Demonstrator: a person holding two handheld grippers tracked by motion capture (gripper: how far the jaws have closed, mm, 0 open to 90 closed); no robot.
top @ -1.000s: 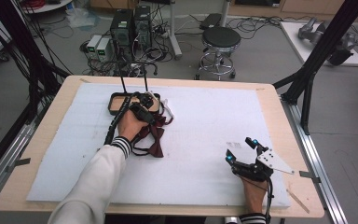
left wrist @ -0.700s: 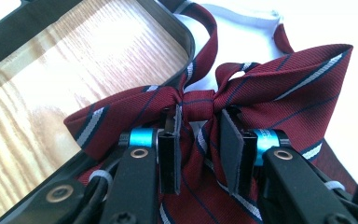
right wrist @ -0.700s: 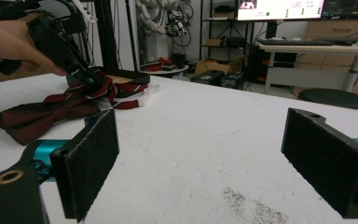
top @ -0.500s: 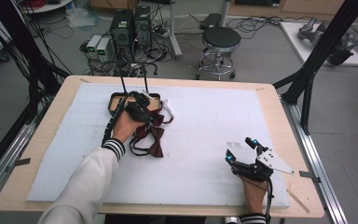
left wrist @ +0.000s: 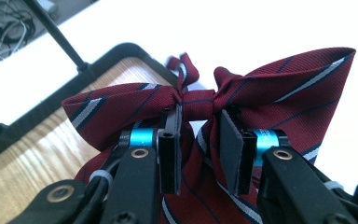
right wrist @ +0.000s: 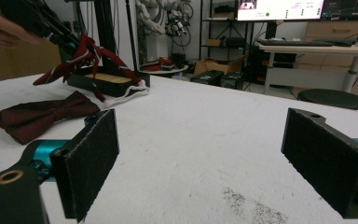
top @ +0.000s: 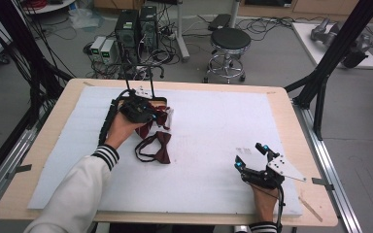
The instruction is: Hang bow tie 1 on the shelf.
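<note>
A grey floor strewn with cables (top: pixel 272 22) holds a black stool (top: pixel 229 41) and computer towers (top: pixel 136 24).

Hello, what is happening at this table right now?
A person works with a gripper in each hand. The left gripper has its jaws closed on the knot of a striped red bow tie, held up above a black stand with a wooden base. A second, dark red bow tie lies flat on the white foam sheet. The right gripper rests on the sheet, open and holding nothing.

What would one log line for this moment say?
left tool: shut on striped bow tie, over wooden stand | right tool: open, idle | plain bow tie: flat on white sheet
</note>
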